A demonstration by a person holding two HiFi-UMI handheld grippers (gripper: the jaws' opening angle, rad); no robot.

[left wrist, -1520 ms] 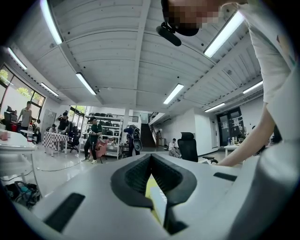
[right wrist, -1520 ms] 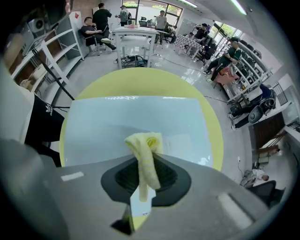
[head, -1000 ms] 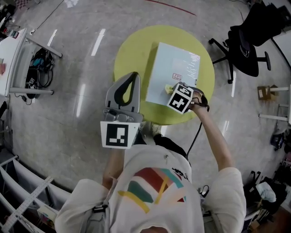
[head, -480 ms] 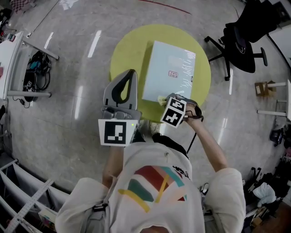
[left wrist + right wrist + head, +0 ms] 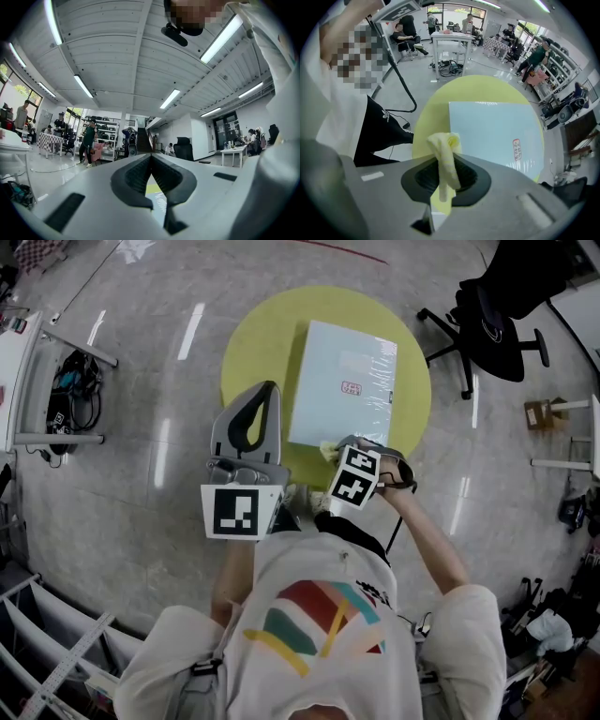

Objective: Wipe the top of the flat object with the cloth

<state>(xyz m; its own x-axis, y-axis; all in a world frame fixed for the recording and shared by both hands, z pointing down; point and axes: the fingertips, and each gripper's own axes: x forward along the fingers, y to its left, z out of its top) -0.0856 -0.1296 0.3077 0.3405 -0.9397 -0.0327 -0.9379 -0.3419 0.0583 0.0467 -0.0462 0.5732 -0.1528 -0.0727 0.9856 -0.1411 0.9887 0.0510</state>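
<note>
A pale blue flat box point(image 5: 342, 395) with a small red label lies on the round yellow table point(image 5: 258, 352). My right gripper point(image 5: 331, 452) is shut on a yellow cloth point(image 5: 444, 157), which sticks up and folds over between the jaws. In the right gripper view the cloth hangs just short of the flat box point(image 5: 497, 133), over the near rim of the table point(image 5: 436, 105). My left gripper point(image 5: 265, 392) is held up beside the table's left side, jaws shut with nothing in them. The left gripper point(image 5: 151, 158) points out at the room.
A black office chair point(image 5: 497, 315) stands to the right of the table. A white desk point(image 5: 23, 352) with cables beneath it is at the left, and a rack point(image 5: 47, 652) at lower left. Several people point(image 5: 88, 143) stand far off.
My right gripper has drawn back toward me with the cloth, from over the box's near part to its near edge. The left gripper has barely moved.
</note>
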